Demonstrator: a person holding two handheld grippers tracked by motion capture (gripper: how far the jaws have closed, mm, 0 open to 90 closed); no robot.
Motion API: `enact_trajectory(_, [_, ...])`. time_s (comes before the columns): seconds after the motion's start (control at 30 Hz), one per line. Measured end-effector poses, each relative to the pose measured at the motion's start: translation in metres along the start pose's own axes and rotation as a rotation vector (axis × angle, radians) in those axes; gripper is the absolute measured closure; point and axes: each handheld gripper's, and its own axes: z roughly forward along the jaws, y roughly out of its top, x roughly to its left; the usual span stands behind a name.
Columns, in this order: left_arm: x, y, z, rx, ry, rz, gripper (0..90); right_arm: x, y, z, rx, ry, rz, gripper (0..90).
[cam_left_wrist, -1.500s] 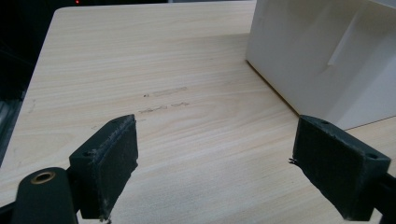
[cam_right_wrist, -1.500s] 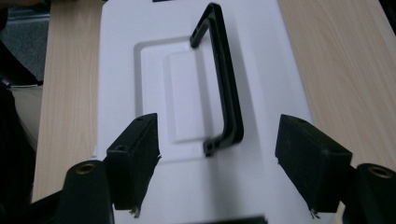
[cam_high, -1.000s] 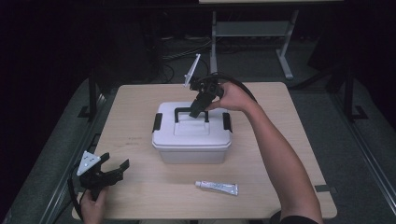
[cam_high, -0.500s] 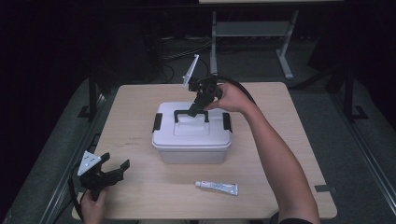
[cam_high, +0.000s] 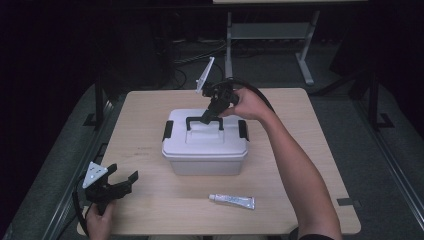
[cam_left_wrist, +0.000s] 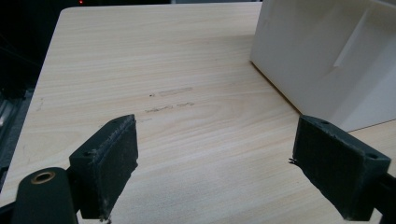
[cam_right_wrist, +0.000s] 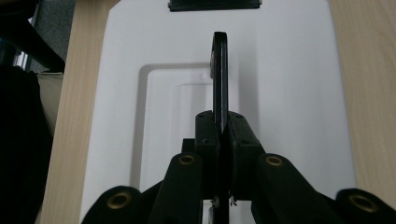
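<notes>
Right tool (cam_high: 207, 116) clenched on raised black handle (cam_high: 205, 121) of white latched box (cam_high: 205, 150).

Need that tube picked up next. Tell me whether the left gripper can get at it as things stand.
Probably yes. The left gripper stands open and holds nothing, and bare table lies between it and the tube; the white box sits behind that path.

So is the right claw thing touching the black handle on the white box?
Touching. The right gripper view shows the right gripper with both pads pressed on the handle of the white box.
</notes>
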Motion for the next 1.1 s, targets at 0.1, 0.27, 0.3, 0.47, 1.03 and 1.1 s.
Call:
enact_trajectory(0.1, [0.0, 0.0, 0.0, 0.0, 0.0, -0.002, 13.4, 0.001, 0.0, -0.004, -0.01, -0.008, -0.006, 84.3])
enact_trajectory(0.27, [-0.001, 0.0, 0.0, -0.001, -0.001, 0.0, 13.4, 0.005, 0.001, -0.012, -0.023, -0.027, -0.011, 84.3])
enact_trajectory(0.3, [-0.001, 0.0, 0.0, -0.002, -0.001, -0.002, 13.4, 0.005, 0.001, -0.015, -0.031, -0.029, -0.014, 84.4])
enact_trajectory(0.47, [0.0, 0.0, 0.0, -0.003, 0.0, -0.001, 13.4, 0.008, 0.002, -0.023, -0.059, -0.035, -0.021, 84.4])
enact_trajectory(1.03, [-0.002, 0.0, 0.0, -0.002, 0.0, 0.002, 13.4, 0.036, -0.03, -0.073, -0.101, -0.106, -0.008, 84.4])
enact_trajectory(1.1, [-0.002, 0.0, 0.0, -0.001, 0.0, 0.003, 13.4, 0.039, -0.037, -0.079, -0.106, -0.115, 0.003, 84.4])
